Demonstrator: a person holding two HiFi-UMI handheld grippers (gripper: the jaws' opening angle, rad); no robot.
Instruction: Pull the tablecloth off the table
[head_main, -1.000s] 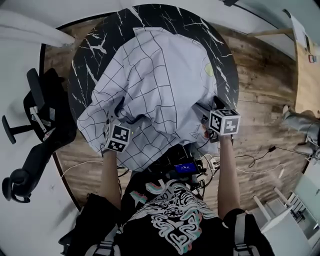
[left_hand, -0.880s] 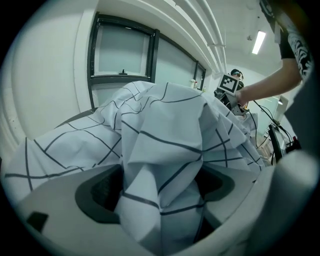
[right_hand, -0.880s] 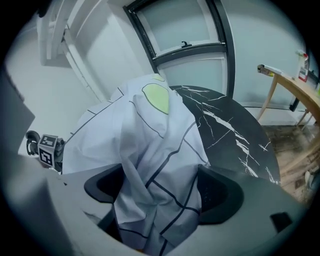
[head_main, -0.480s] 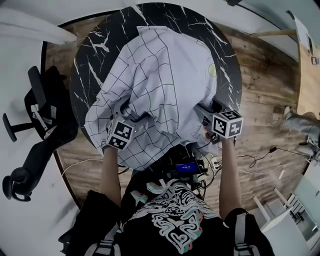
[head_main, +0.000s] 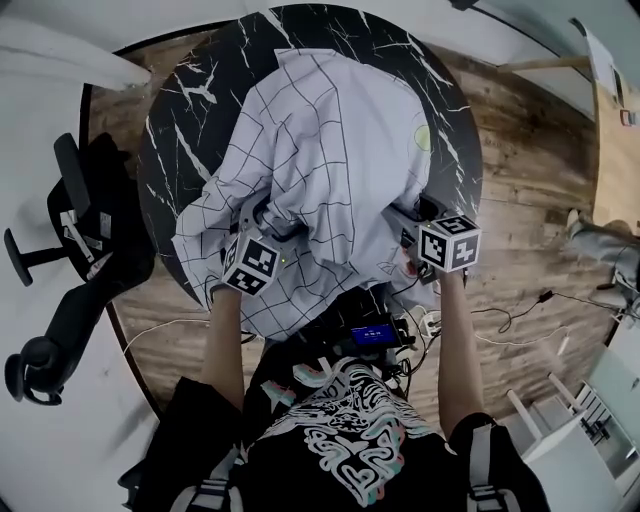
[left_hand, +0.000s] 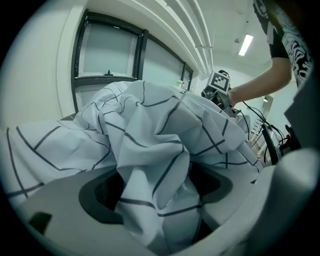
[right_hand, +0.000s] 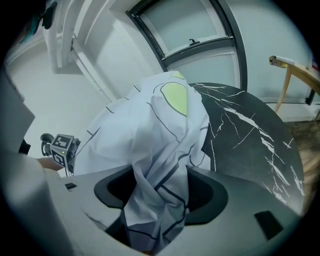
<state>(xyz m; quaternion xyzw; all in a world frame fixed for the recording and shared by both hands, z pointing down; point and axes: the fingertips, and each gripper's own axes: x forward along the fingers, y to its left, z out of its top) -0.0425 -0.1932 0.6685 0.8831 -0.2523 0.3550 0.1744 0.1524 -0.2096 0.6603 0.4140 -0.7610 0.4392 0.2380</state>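
A white tablecloth (head_main: 320, 150) with a black grid lies crumpled on the round black marble table (head_main: 200, 80), its near edge hanging over the rim. A pale green patch (head_main: 420, 138) shows at its right side. My left gripper (head_main: 262, 218) is pushed into the near-left folds. Its jaws have just closed a little and still stand wide, with a thick bunch of tablecloth (left_hand: 150, 130) loose between them. My right gripper (head_main: 402, 222) sits at the near-right edge. Its jaws have just been closing and pinch a narrow twist of tablecloth (right_hand: 157, 165).
A black office chair (head_main: 70, 260) stands left of the table. Cables and a power strip (head_main: 430, 325) lie on the wooden floor by my legs, next to a device with a blue screen (head_main: 372, 335). White furniture (head_main: 570, 440) stands at lower right.
My left gripper has moved right and further into the cloth, bunching the folds there. The right gripper's jaws have closed onto the cloth's near-right edge.
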